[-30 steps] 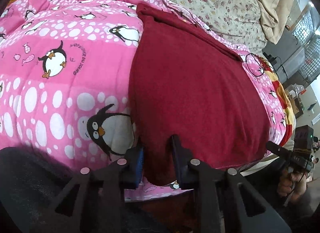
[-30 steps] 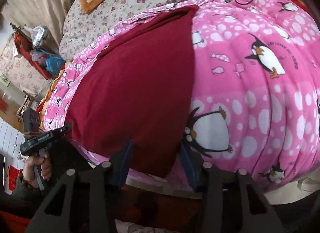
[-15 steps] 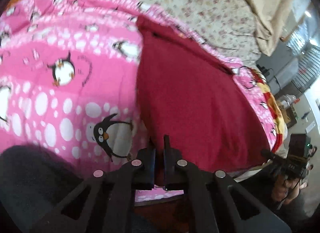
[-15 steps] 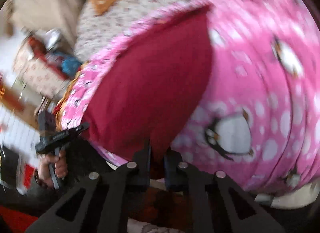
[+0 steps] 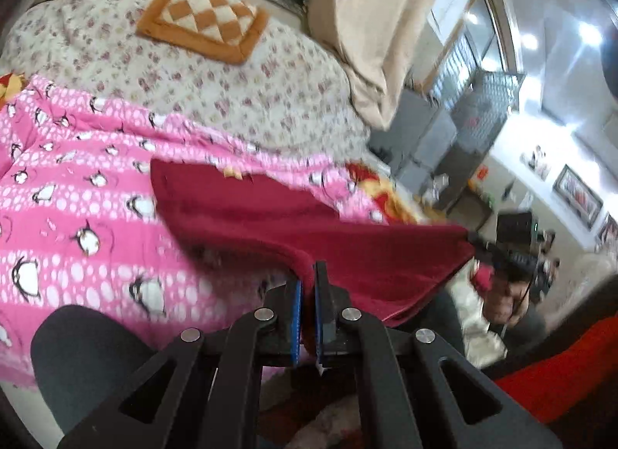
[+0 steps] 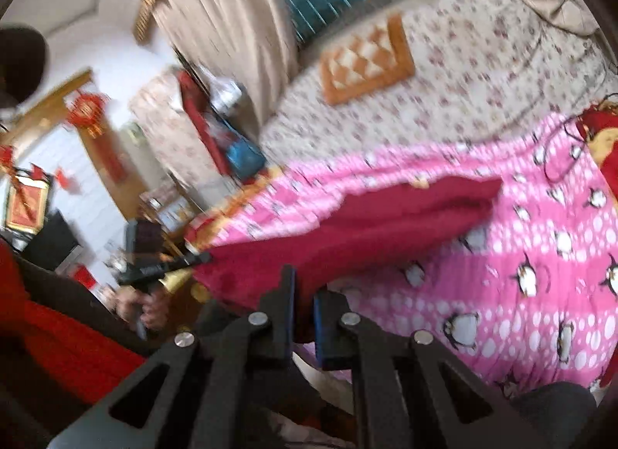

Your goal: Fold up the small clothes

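A dark red garment (image 5: 309,232) lies on a pink penguin-print quilt (image 5: 77,217), with its near edge lifted off the bed. My left gripper (image 5: 307,287) is shut on one near corner of the garment. My right gripper (image 6: 303,287) is shut on the other near corner of the garment (image 6: 367,225). The cloth hangs stretched between the two grippers while its far end rests on the quilt (image 6: 540,256). Each gripper shows in the other's view, the right one (image 5: 502,256) and the left one (image 6: 162,267), both clamped on the cloth.
A floral bedsheet (image 5: 231,94) with an orange checked cushion (image 5: 204,20) lies beyond the quilt. Beige curtains (image 6: 231,24) hang at the window. Furniture and clutter stand beside the bed (image 6: 216,132). The person's dark knee (image 5: 89,348) is near the bed edge.
Both grippers closed on the garment's near corners, then lifted them up and away from the bed. The views tilted upward and the cloth's near half came off the quilt.
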